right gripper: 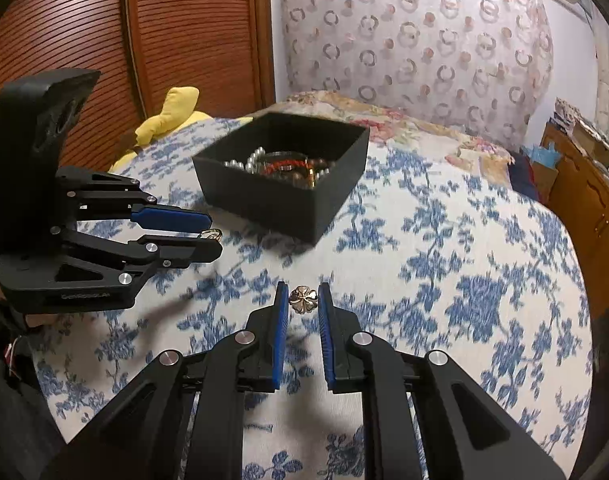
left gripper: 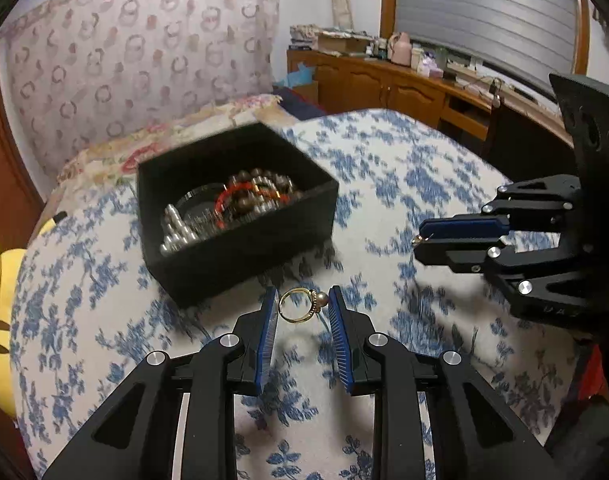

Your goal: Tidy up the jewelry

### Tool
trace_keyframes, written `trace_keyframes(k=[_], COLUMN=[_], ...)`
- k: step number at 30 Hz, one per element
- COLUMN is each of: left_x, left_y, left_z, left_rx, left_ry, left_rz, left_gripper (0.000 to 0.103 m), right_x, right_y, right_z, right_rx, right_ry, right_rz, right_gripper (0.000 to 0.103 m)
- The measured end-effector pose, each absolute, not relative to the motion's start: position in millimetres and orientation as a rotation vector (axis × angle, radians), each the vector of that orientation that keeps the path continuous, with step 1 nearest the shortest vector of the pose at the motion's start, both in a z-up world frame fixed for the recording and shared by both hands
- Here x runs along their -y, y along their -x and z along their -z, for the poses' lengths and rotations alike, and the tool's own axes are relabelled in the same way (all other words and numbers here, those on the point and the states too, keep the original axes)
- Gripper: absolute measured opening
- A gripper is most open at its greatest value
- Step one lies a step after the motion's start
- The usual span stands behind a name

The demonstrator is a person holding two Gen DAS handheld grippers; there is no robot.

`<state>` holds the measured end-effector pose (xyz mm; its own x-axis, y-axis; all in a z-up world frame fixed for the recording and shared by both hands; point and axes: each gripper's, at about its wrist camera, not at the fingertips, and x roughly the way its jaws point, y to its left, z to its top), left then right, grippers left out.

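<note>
A black open box (left gripper: 240, 216) holding several bead bracelets sits on the blue-flowered bedspread; it also shows in the right wrist view (right gripper: 282, 184). My left gripper (left gripper: 302, 304) is shut on a gold ring with a grey pearl (left gripper: 298, 305), held just in front of the box. It shows from the side in the right wrist view (right gripper: 214, 234) with the ring (right gripper: 211, 234) at its tips. My right gripper (right gripper: 303, 300) is shut on a gold flower-shaped piece (right gripper: 303, 300). In the left wrist view the right gripper (left gripper: 420, 237) is to the right of the box.
A patterned headboard cushion (left gripper: 136, 52) stands behind the box. A yellow soft toy (right gripper: 176, 114) lies at the bed's left edge by a wooden slatted door (right gripper: 144, 32). A wooden cabinet (left gripper: 384, 84) with clutter runs along the far wall.
</note>
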<state>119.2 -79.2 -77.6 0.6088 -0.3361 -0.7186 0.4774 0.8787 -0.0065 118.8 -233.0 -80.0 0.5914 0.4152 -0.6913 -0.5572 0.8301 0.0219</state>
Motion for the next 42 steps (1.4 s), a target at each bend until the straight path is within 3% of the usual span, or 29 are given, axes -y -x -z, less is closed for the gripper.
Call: trace_keyframes(k=[13, 27, 30, 36, 38, 40, 42], left_x=[56, 40, 35, 26, 23, 20, 18], left_y=[-171, -218, -220, -216, -213, -209, -204], left_z=[38, 45, 46, 46, 45, 44, 43], left_rx=[-0.699, -0.726, -0.724, -0.718, -0.713, -0.705, -0.701], left_ry=[-0.111, -0.070, -0.057, -0.036, -0.031, -0.030, -0.030], left_rz=[0.397, 0.349, 0.335, 0.298, 0.285, 0.269, 0.251], left_gripper=[0.024, 0.026, 0.042, 0.055, 0.060, 0.075, 0.082], right_x=[211, 189, 186, 183, 184, 188, 192], right_y=[-176, -243, -248, -249, -247, -243, -236], right_z=[49, 48, 51, 52, 51, 47, 43], right_rx=[-0.661, -0.681, -0.683, -0.683, -0.673, -0.659, -0.641], right_ry=[0.181, 0.164, 0.158, 0.168, 0.165, 0.155, 0.141], right_rz=[-0.597, -0.613, -0.617, -0.616, -0.605, -0.591, -0.566], right_gripper=[0.017, 0.017, 0.018, 0.021, 0.036, 0.045, 0.054])
